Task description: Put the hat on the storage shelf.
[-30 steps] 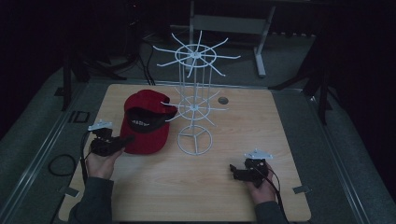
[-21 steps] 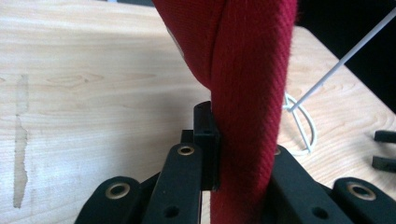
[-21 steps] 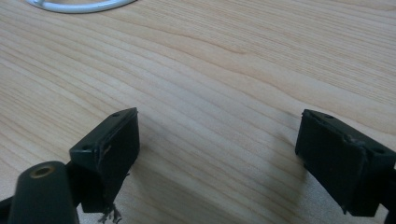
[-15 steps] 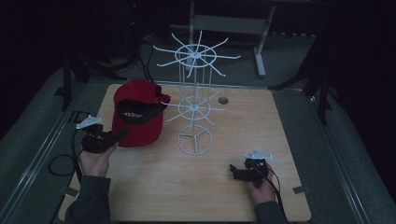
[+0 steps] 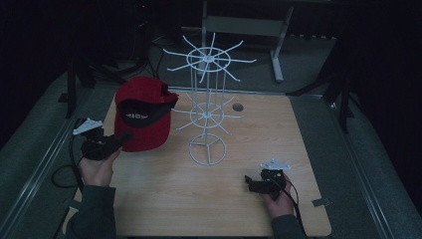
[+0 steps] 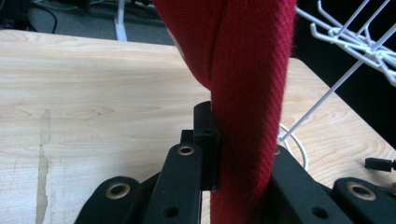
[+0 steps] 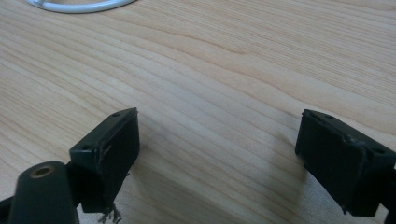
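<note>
Left hand-held gripper clamps red cap lifted beside wire rack; right hand-held gripper rests open. Likely next: hook it on a prong.

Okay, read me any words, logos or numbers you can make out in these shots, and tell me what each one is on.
Red cap: a line of pale lettering on its dark inner band, too small and blurred to read.
White wire rack: no text.
Wooden table: no text.
Left gripper and right gripper: no legible markings.
</note>
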Demonstrator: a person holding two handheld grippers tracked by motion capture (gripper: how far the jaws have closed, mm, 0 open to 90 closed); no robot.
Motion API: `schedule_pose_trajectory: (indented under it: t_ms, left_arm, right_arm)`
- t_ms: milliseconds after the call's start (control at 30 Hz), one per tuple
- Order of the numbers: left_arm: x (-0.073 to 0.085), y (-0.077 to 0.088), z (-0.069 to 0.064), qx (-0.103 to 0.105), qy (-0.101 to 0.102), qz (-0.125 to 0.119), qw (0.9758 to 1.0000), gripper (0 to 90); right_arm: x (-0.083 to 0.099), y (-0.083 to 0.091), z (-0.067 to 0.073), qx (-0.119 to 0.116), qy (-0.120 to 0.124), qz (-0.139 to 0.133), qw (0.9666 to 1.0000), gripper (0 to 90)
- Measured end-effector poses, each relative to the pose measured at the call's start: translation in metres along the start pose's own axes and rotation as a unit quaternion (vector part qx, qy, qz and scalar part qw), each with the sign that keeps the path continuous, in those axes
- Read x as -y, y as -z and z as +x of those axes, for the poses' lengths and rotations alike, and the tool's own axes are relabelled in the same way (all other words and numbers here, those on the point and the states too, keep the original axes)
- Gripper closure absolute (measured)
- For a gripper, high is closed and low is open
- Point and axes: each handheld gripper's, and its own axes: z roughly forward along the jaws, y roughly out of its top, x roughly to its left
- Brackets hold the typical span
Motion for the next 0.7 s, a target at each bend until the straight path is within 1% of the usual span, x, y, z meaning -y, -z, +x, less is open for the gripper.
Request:
schedule_pose_trajectory:
  t_ms: [233,567,700]
  left_arm:
    - [-0.006,0.004,-0.004,0.0,-0.001,-0.01,0.9999,85.7]
    - [-0.016,0.01,-0.008,-0.002,0.0,-0.032,0.9995,85.7]
    - [-0.02,0.013,-0.009,0.003,0.006,-0.041,0.9992,85.7]
  right_arm:
    - [0.0,0.0,0.0,0.0,0.001,0.0,1.0,13.5]
    - [0.0,0.0,0.0,0.0,0.001,0.0,1.0,13.5]
    - [0.0,0.0,0.0,0.0,0.001,-0.001,1.0,13.4]
